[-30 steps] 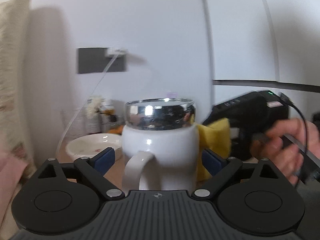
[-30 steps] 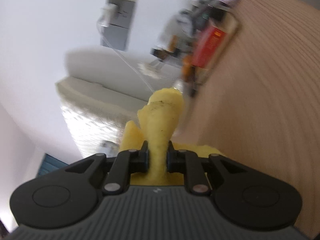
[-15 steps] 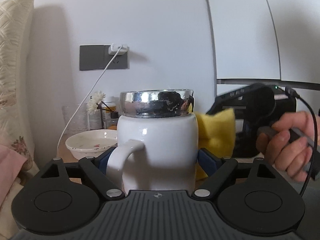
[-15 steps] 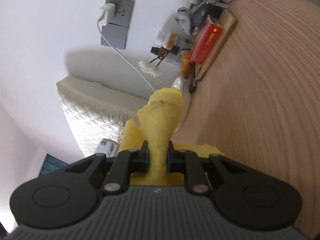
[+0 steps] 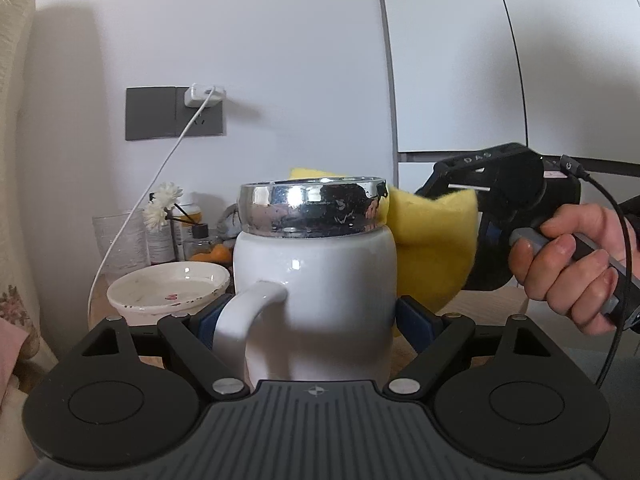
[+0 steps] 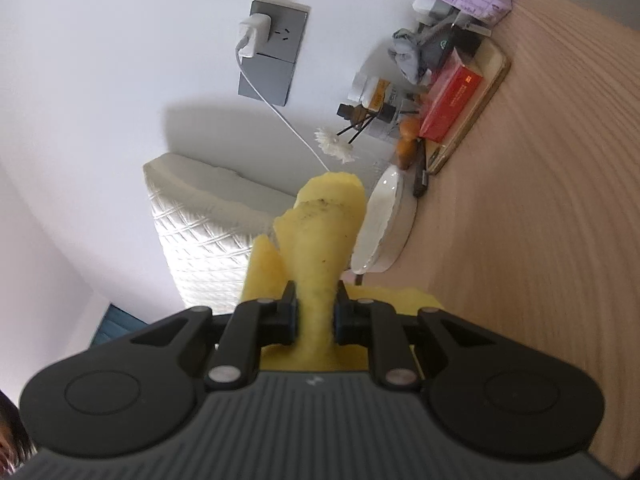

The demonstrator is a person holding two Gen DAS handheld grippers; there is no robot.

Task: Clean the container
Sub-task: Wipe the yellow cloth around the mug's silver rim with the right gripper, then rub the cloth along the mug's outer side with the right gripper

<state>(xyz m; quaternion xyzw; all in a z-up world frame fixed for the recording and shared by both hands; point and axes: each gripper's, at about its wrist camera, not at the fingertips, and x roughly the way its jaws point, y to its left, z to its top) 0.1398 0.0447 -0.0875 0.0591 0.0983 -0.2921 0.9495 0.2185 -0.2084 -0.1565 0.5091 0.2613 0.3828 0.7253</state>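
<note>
Wooden table (image 6: 552,208) against a white wall, mug being cleaned.
Left gripper (image 5: 316,320) clamps the white mug (image 5: 320,292) upright; right gripper (image 6: 316,316) pinches a yellow cloth (image 6: 320,240) just beside its steel rim (image 5: 312,210).

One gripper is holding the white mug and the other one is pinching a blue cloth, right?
Not quite. The left gripper does hold the white mug, but the cloth pinched in the right gripper is yellow, not blue. The right wrist view shows it clearly.
</note>
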